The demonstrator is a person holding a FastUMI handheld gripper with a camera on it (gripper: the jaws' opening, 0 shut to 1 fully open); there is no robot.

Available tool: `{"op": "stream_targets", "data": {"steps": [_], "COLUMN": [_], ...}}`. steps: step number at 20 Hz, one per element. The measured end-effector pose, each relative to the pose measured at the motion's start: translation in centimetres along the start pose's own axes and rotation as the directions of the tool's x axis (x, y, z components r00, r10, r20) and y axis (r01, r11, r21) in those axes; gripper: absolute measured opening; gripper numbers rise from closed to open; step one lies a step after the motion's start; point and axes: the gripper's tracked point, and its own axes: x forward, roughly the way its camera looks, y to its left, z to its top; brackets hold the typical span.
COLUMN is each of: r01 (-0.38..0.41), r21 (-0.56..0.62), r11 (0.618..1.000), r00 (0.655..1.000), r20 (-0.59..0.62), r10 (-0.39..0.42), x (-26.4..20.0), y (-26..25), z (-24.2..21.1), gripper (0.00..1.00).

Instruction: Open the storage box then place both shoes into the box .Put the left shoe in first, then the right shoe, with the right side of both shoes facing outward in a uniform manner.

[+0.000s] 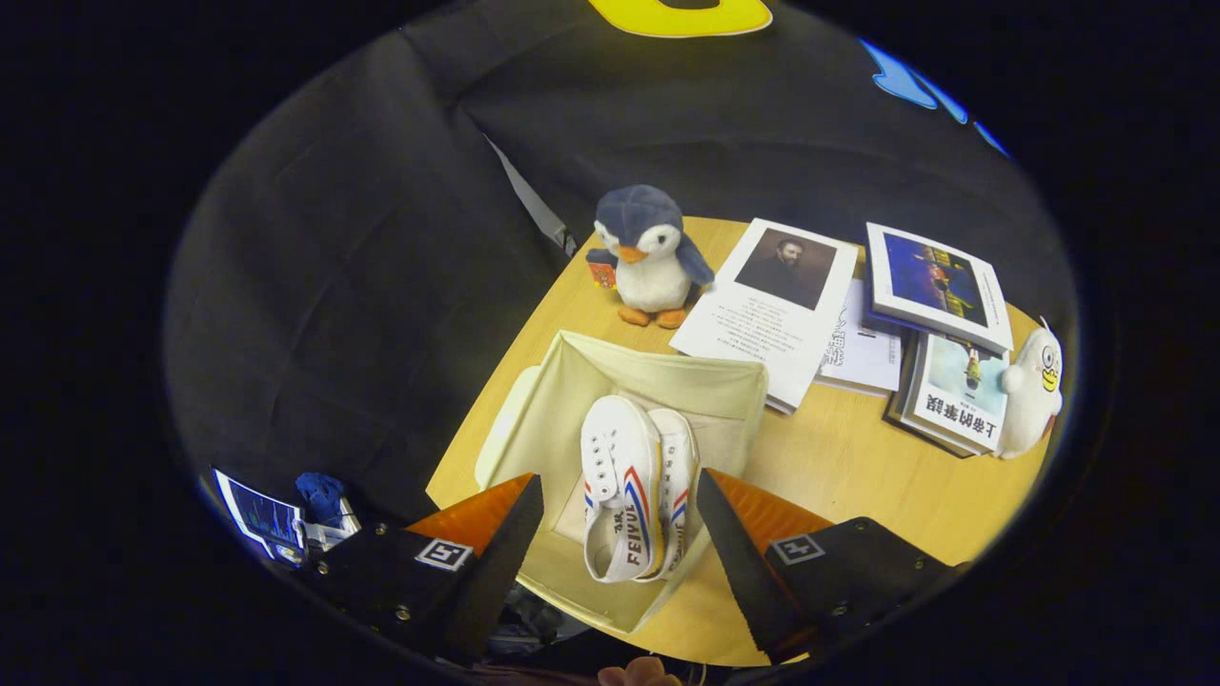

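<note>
A round-looking wooden table point(858, 467) stands against black cloth wall point(362, 238).

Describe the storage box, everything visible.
The storage box is a cream, fabric-looking cube with soft, slightly sagging walls, open at the top. It sits on the wooden table near its edge, in front of the penguin plush and beside a booklet. Two white canvas shoes lie on their sides inside, side by side. The gripper hovers above, fingers open, straddling the shoes without touching them.
</note>
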Motion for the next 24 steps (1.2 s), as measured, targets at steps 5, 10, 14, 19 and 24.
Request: {"op": "stream_targets", "data": {"steps": [5,10,14,19,24], "r01": [0.024,0.138,0.274,0.347,0.408], "r21": [0.047,0.064,0.116,0.214,0.286], "r11": [0.999,0.988,0.955,0.913,0.867], "r00": [0.988,0.909,0.761,0.515,0.355], "r20": [0.154,0.389,0.581,0.770,0.826], "r10": [-0.031,-0.153,-0.289,-0.376,-0.439], "x": [-5.8,-13.3,-21.0,-30.4,-36.9], "y": [-2.4,-7.0,-10.4,-11.2,-10.2], "z": [0.9,1.3,1.5,1.8,1.2], "gripper": [0.98,0.98,0.98,0.98,0.97]}}
